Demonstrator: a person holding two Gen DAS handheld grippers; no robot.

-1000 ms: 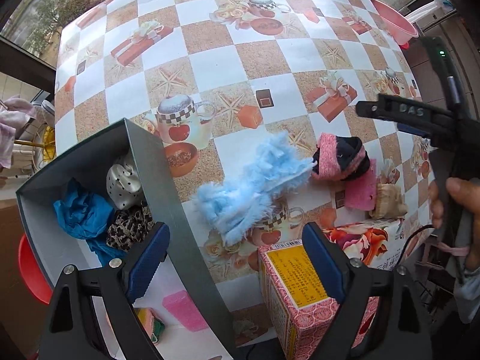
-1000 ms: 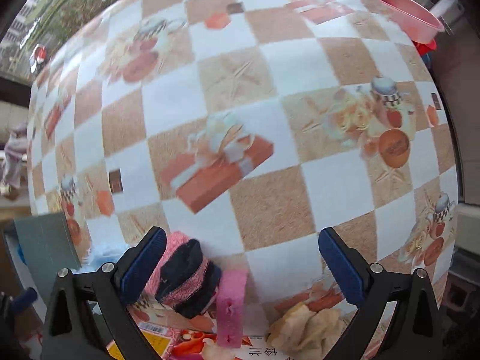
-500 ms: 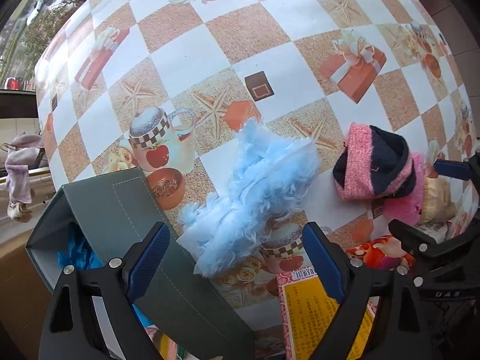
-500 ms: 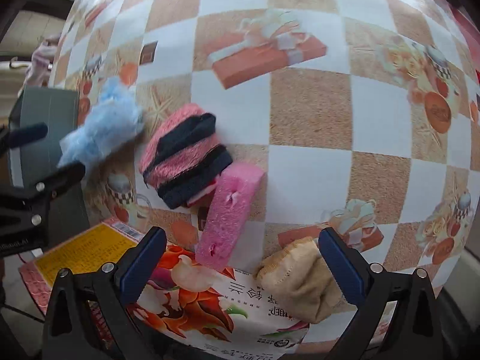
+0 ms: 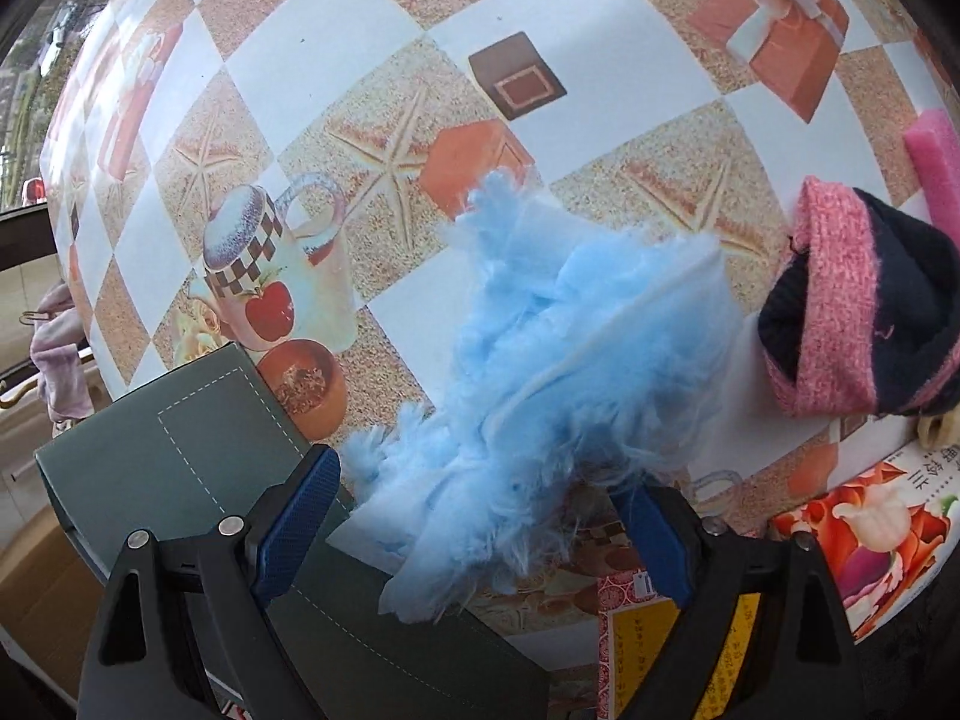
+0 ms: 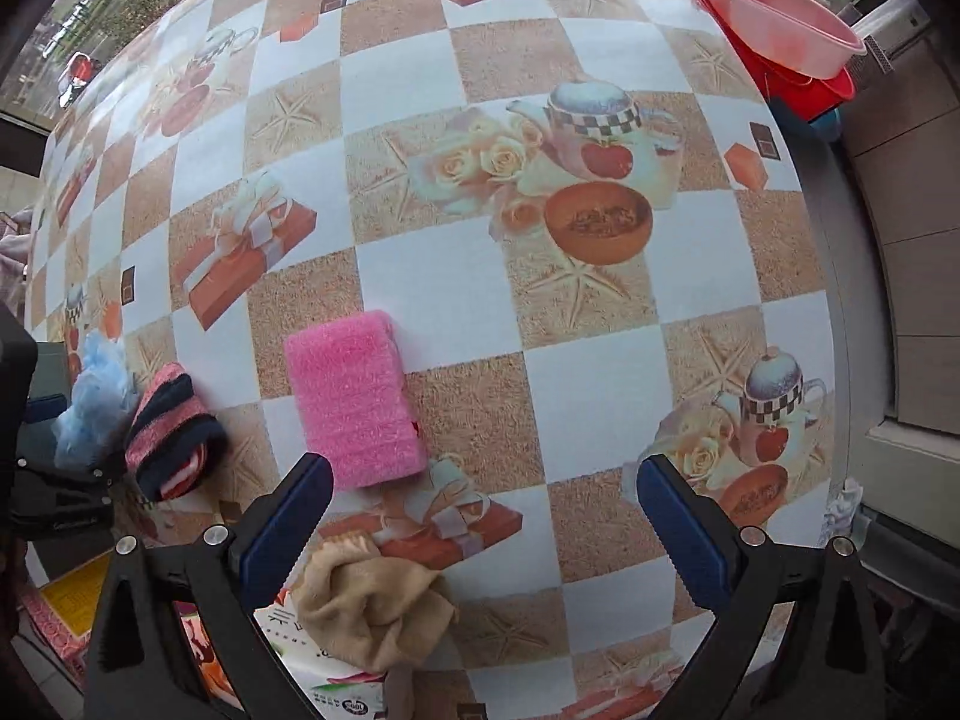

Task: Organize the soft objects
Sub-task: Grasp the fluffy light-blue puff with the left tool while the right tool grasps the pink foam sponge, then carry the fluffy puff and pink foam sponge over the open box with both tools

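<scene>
fluffy blue cloth (image 5: 558,360) between spread fingers

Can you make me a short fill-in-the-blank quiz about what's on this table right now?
1. The fluffy item between the left gripper fingers is light ____.
2. The rolled sock is striped navy and ____.
3. The sponge ahead of the right gripper is ____.
4. Both grippers' jaws stand ____.

Answers: blue; pink; pink; open

The blue fluff (image 5: 558,372) hides the tip of the left gripper's (image 5: 474,516) right finger, so contact cannot be judged. The grey box (image 5: 198,456) shows only its outer wall, its inside hidden. The picture's edge cuts the pink sponge (image 5: 936,162) and the yellow-labelled carton (image 5: 636,648).
</scene>
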